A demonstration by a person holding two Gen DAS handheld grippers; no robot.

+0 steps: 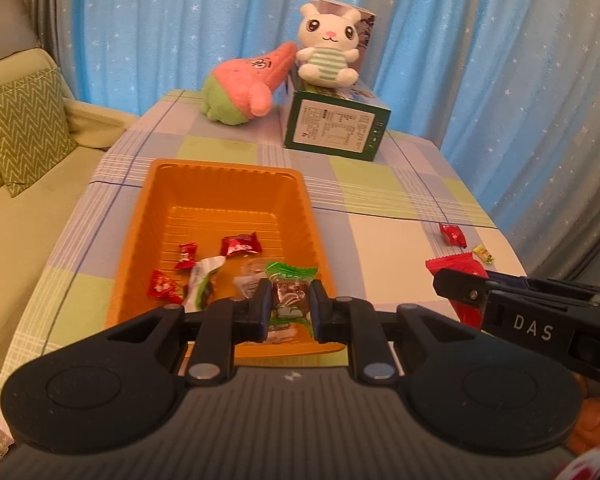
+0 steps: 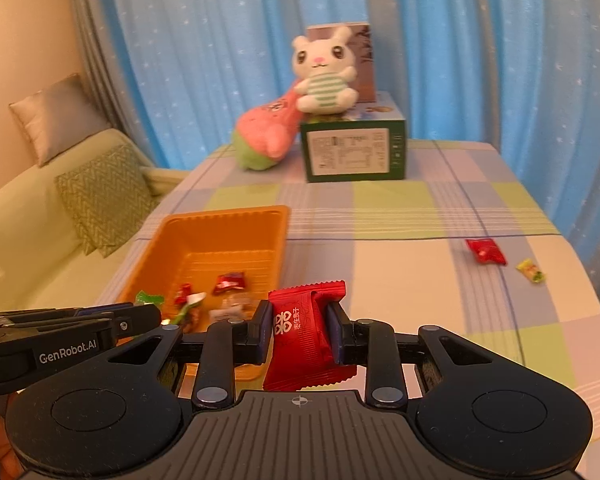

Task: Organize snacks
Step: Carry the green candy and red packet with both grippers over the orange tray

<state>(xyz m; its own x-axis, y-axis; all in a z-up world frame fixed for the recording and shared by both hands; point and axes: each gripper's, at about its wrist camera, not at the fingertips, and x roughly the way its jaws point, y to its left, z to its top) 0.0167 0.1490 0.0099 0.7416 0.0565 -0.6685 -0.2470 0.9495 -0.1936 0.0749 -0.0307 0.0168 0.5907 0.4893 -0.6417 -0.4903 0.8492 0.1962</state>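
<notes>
Left hand-held gripper (image 1: 290, 306) clamped on a green-topped snack pack (image 1: 291, 296), hovering over the near end of the orange tray (image 1: 228, 176). Right hand-held gripper (image 2: 300, 330) pinching a red packet (image 2: 300, 336) just right of the tray. Red candy (image 2: 485, 251) and yellow candy (image 2: 531, 271) lie loose on the desk (image 2: 400, 240).

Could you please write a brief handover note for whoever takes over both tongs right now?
Left tongs: shut on a green-topped snack packet, above the near end of the orange tray.
Right tongs: shut on a red snack packet, beside the tray.
Done: several wrapped snacks already lie in the tray.
Left: drop both held packets in the tray, then fetch the small red candy and yellow candy lying on the tablecloth to the right.
</notes>
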